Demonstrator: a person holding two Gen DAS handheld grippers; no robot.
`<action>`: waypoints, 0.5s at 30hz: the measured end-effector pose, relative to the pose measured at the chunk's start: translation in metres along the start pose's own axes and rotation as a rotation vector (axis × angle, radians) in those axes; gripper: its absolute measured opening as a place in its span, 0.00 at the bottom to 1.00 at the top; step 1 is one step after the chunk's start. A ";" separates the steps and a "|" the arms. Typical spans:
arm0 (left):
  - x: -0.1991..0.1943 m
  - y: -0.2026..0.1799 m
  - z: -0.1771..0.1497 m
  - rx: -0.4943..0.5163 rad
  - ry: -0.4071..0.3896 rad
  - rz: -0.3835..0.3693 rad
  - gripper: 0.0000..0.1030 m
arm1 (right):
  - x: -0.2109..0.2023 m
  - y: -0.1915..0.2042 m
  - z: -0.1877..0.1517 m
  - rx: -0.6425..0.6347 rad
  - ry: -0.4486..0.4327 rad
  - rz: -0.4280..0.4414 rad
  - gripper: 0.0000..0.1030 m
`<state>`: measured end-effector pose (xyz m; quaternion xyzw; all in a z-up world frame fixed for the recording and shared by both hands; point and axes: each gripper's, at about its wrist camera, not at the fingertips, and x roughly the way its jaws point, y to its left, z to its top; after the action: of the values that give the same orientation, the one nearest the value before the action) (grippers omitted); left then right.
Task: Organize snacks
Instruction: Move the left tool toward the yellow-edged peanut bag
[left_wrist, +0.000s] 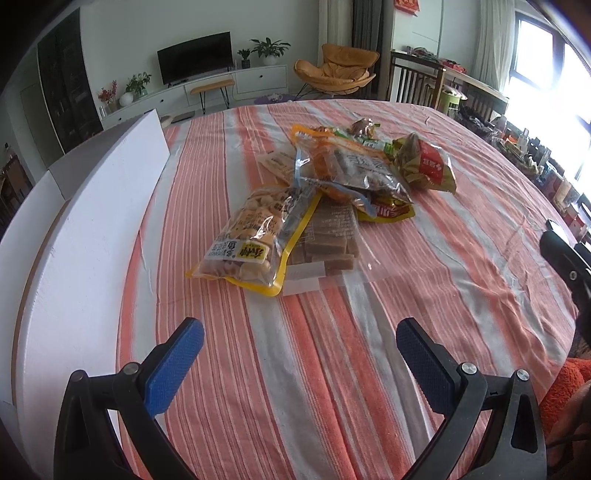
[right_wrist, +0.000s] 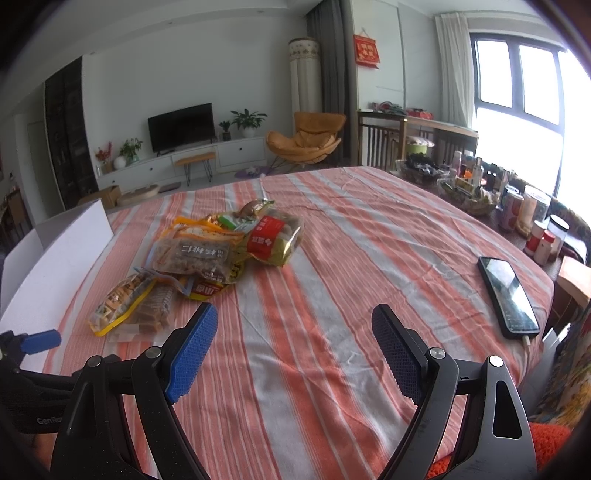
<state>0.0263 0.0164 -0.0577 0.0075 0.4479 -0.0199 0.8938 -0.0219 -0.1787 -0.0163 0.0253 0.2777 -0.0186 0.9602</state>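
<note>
Ahead, the snack pile (left_wrist: 317, 192) lies mid-worktop, nearest yellow-edged bag (left_wrist: 251, 240) running lengthwise toward the left tongs (left_wrist: 299, 354), nearer than the right tongs (right_wrist: 293, 350); both gape, holding nothing.

1. I see the snack packets heaped in one loose pile (left_wrist: 325, 192) on the striped tabletop (left_wrist: 424, 332).
2. Nearest me, a clear yellow-edged bag of pale biscuits (left_wrist: 247, 236) lies flat, tilted over a clear pack of brown bars (left_wrist: 328, 240).
3. A clear bag of dark brownish pieces (left_wrist: 354, 173) rests on top, overlapping a yellow-red packet (left_wrist: 388, 212).
4. A crumpled gold bag with a red label (left_wrist: 424, 164) sits at the pile's right.
</note>
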 end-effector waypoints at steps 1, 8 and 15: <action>0.001 0.001 0.000 -0.005 0.003 0.000 1.00 | 0.000 -0.001 0.000 0.005 0.001 0.001 0.85; 0.011 0.013 -0.007 -0.012 0.035 0.007 1.00 | 0.003 0.000 -0.006 0.025 0.027 -0.003 0.85; 0.033 0.014 -0.019 0.001 0.106 0.024 1.00 | 0.006 -0.003 -0.003 0.042 0.067 0.000 0.85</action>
<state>0.0314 0.0299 -0.0955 0.0143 0.4944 -0.0087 0.8691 -0.0188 -0.1817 -0.0226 0.0463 0.3094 -0.0237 0.9495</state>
